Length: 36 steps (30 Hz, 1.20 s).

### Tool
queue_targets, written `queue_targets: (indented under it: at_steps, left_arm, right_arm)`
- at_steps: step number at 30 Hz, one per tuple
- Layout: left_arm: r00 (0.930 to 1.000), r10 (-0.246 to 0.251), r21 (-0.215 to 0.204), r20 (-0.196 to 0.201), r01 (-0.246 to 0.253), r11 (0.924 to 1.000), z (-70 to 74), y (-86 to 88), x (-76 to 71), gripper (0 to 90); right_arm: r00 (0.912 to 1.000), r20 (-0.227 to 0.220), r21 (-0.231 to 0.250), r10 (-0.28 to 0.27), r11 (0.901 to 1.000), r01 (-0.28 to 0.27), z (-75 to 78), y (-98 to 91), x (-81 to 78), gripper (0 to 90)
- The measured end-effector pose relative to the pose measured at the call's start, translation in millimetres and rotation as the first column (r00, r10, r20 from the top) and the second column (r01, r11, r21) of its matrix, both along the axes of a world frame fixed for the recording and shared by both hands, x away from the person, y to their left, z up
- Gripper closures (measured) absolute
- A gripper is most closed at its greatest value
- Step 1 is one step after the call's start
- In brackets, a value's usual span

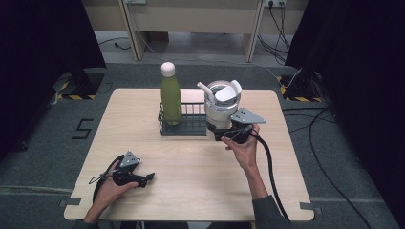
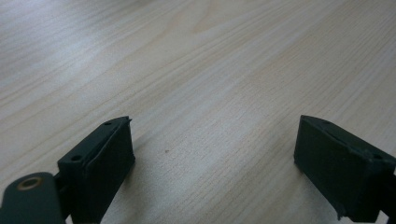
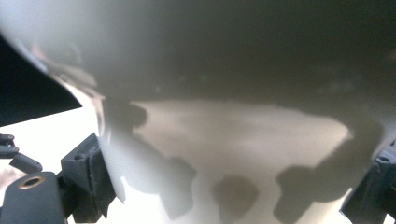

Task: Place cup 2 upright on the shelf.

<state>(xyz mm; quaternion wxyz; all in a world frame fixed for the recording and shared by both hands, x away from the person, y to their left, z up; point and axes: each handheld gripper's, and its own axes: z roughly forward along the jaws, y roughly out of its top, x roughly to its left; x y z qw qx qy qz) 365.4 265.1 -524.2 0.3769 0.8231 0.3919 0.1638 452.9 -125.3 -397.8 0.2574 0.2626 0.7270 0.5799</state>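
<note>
In the high view I see the right gripper [image 1: 224,130] at the base of the jug [image 1: 220,106], a white-and-steel vessel with a spout and a lid, standing at the right end of the wire rack [image 1: 191,128] near the table's [image 1: 191,181] far-middle. The hand and the grey plate hide the jaw tips there, so contact cannot be confirmed from above. In the right gripper view the jug wall [image 3: 224,93] fills nearly all the frame, blurred and glossy. The left jaw lies against its curved side; the right jaw shows only as a dark corner at the frame edge, also at the wall. I read the right gripper as closed on the jug across its body, jaws partly spread by its width. The blotches on the wall are reflections; I cannot resolve them.

The left gripper [image 1: 143,179] rests low at the near-left of the table, held in the left hand [image 1: 107,193]. In the left gripper view its jaws stand wide apart with bare wood [image 2: 210,93] between them; it holds nothing.

A green bottle [image 1: 170,98] with a white cap stands upright in the rack's left end, apart from the jug. Whether the jug's foot sits inside the rack or just beside it is hidden by the gripper.
</note>
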Motion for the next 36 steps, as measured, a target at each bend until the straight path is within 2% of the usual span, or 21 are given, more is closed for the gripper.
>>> queue_targets:
  at_steps: [5,11,18,23,31,36]
  left_arm:
    - [1.0,0.0,0.0,0.0,0.0,1.0,0.0,0.0,0.0,11.1]
    - [1.0,0.0,0.0,0.0,0.0,1.0,0.0,0.0,0.0,11.2]
    - [1.0,0.0,-0.002,0.0,0.0,1.0,-0.1,0.0,0.0,11.2]
    - [1.0,0.0,0.0,0.0,0.0,1.0,0.0,0.0,0.0,11.2]
    - [1.0,-0.002,-0.001,0.0,0.002,1.0,0.2,0.0,-0.2,11.7]
    - [1.0,-0.002,-0.001,0.0,0.002,1.0,0.2,0.0,-0.2,11.7]
  right_arm:
    - [1.0,0.003,-0.01,0.003,0.9999,-0.003,6.5,7.0,10.0,11.2]
    - [1.0,-0.003,0.001,-0.002,1.0,0.002,9.8,13.7,19.2,11.2]
    - [0.9999,-0.007,-0.016,-0.008,0.9998,0.007,11.2,17.3,28.3,11.2]
    - [0.9998,-0.019,-0.004,-0.004,1.0,0.004,13.0,23.2,38.8,11.2]
    - [0.9998,-0.005,-0.004,-0.019,0.9998,0.019,14.4,33.3,53.8,11.2]
    - [0.9998,-0.009,0.026,-0.018,0.9995,0.018,16.2,38.7,61.8,11.2]
